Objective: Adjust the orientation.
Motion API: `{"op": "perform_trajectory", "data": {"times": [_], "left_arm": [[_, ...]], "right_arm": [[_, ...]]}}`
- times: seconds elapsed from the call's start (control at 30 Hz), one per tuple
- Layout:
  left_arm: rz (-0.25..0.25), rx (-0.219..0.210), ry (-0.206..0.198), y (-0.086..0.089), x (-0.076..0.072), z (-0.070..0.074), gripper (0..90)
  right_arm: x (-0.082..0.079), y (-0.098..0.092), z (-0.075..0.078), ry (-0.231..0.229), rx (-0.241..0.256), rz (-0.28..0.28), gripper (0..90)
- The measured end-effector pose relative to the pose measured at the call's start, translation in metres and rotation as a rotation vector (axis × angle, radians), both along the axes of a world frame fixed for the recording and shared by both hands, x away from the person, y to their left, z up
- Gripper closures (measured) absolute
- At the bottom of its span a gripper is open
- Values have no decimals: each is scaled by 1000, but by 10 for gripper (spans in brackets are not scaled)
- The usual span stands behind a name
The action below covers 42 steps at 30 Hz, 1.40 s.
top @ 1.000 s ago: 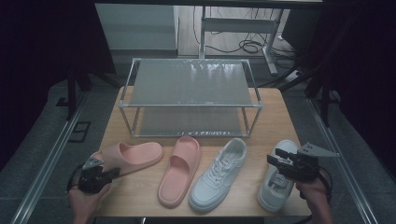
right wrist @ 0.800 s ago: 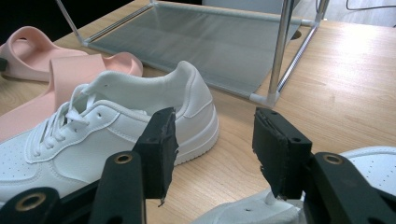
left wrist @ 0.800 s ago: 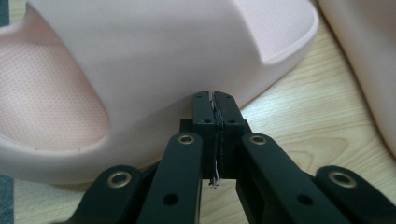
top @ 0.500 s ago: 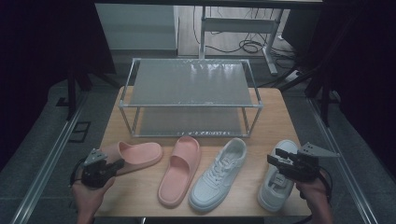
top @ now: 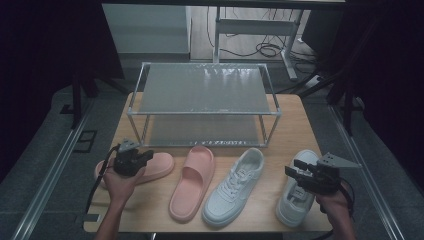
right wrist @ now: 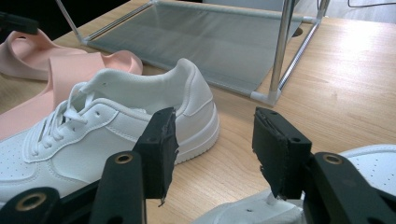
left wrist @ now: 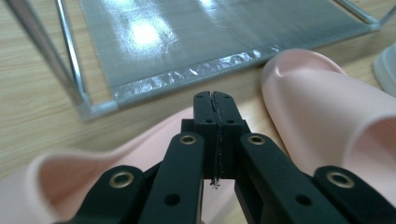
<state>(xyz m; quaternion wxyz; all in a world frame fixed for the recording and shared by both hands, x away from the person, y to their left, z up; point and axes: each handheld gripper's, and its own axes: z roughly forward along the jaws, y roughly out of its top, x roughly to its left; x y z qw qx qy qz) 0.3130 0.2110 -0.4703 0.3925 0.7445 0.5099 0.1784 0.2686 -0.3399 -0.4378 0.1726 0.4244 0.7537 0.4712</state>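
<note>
High view: left claw (top: 141,158) low over the left pink slide sandal (top: 152,168), near its heel end, held in the left hand (top: 120,180) coming in from the bottom edge. Left gripper view: jaws pressed flat together, nothing between them, tips hanging above the hollow of that left pink slide sandal (left wrist: 93,172); pink rim curving up below and to the left of the claw, second pink slide sandal (left wrist: 331,116) just beside the claw on its right, toe pointing ahead. Beyond the tips, bare wood of the desk (left wrist: 32,112), then the lower shelf of the shoe rack (left wrist: 196,37) with its silver corner post off to the claw's left.

High view again: right claw (top: 294,171) hovering over the right white sneaker (top: 295,200) at the desk's near right corner, right hand (top: 334,202) behind it. Right gripper view: jaws spread wide, holding nothing; right white sneaker (right wrist: 369,163) directly beneath and to the right of the claw, its upper showing below the right-hand jaw, contact not clear. Left white sneaker (right wrist: 116,121) ahead and to the left of the claw, heel toward the rack, laces visible. Farther left past it, the pink sandals. Ahead of the claw, the rack's grey lower shelf and a metal leg standing on the desk.

High view: four shoes in a row in front of the rack, between the two claws.
</note>
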Motion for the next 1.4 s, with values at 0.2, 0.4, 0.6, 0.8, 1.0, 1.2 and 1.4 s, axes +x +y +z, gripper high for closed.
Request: {"op": "perform_trajectory", "data": {"times": [0.2,0.4,0.6,0.8,1.0,1.2,1.4], "left_arm": [[8,28,41,-13,24,-5,898],[16,53,91,-22,45,-9,898],[31,79,122,-29,56,-15,898],[33,100,150,-31,62,-21,894],[42,127,197,-31,65,-32,893],[26,122,204,-31,62,-31,896],[-11,122,211,-32,48,-30,894]], "right_arm": [[0,0,0,1,0,1,498],[0,0,0,1,-2,3,498],[0,0,0,-1,-1,2,498],[0,-1,0,-2,0,2,498],[0,-1,0,1,-3,3,498],[1,1,-2,5,-4,6,498],[0,-1,0,2,-4,3,498]]}}
